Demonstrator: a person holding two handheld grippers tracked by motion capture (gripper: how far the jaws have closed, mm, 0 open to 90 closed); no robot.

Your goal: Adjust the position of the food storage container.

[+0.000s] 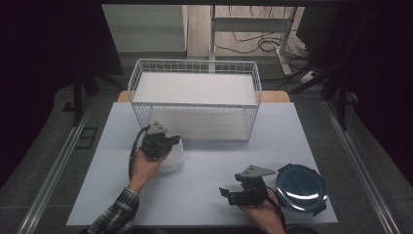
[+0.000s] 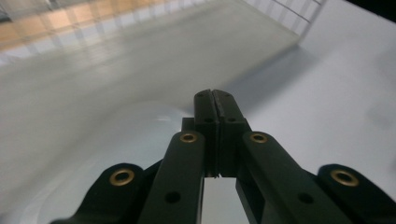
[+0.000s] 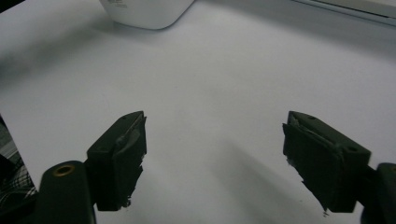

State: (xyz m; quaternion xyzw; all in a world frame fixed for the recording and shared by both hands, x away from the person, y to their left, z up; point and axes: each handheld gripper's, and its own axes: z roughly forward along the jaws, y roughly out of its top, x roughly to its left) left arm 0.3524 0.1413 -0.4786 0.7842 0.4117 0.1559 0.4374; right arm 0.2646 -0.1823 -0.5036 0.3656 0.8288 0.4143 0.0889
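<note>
White plastic container (image 1: 176, 157), low and round-cornered, sitting on the desk (image 1: 209, 170) directly under and just ahead of the left tongs (image 1: 171, 142). Probably light, thin-walled and a little springy, smooth enough to slip; best taken by the rim, with a firm nip across the wall rather than a squeeze on the glossy side. Likely to tilt or drag if lifted from one edge alone, so worth keeping low.

Left tongs (image 2: 215, 100) closed tight, jaws pressed flat together right at the container's near rim; impossible to tell whether the thin wall is nipped between them or merely touched.

Right tongs (image 1: 231, 185) spread wide, nothing between the jaws, hovering over bare desk; seen from there, the container (image 3: 147, 11) well ahead and apart.

Just beside the right tongs, on the outer side, a round dark blue lid (image 1: 299, 187) lying flat near the desk's corner, presumably the container's cover.

Beyond the left tongs, close behind the container, a white wire basket (image 1: 195, 66) on its side with the open face toward the person.
</note>
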